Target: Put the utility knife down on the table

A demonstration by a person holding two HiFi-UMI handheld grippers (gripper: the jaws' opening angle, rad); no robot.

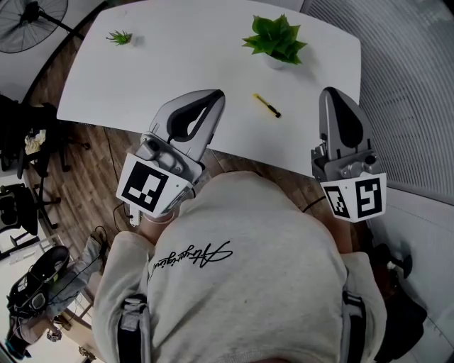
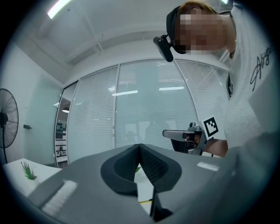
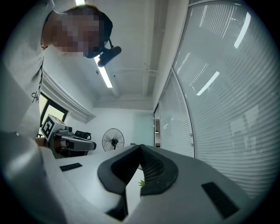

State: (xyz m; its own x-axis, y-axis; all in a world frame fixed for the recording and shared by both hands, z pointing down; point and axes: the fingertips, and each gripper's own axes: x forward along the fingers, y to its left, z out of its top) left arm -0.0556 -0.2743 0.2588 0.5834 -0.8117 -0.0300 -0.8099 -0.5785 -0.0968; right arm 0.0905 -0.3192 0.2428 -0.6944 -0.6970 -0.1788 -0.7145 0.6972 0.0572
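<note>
and the knife (image 1: 267, 105) is down, lying flat on the white table (image 1: 177, 57), its yellow body on a slant with the dark tip toward the near right. it sits close to the table's front edge, on the near side of the big potted plant (image 1: 277, 39), and nothing is touching it.

the left gripper (image 1: 215, 97) hangs over the front edge to the knife's left, clear of it. in its own view the jaws are pressed together tip to tip with nothing in them.

the right gripper (image 1: 330, 93) is out by the table's right corner, also apart from the knife. its own view shows the same: jaws closed together and empty, with a scrap of green leaf showing through the gap below the pads.

a small plant (image 1: 119, 37) sits at the far left of the tabletop, well away from everything. a floor fan (image 1: 32, 21) stands beyond the left corner. the person's pale sweatshirt (image 1: 241, 283) fills the bottom of the head view.
</note>
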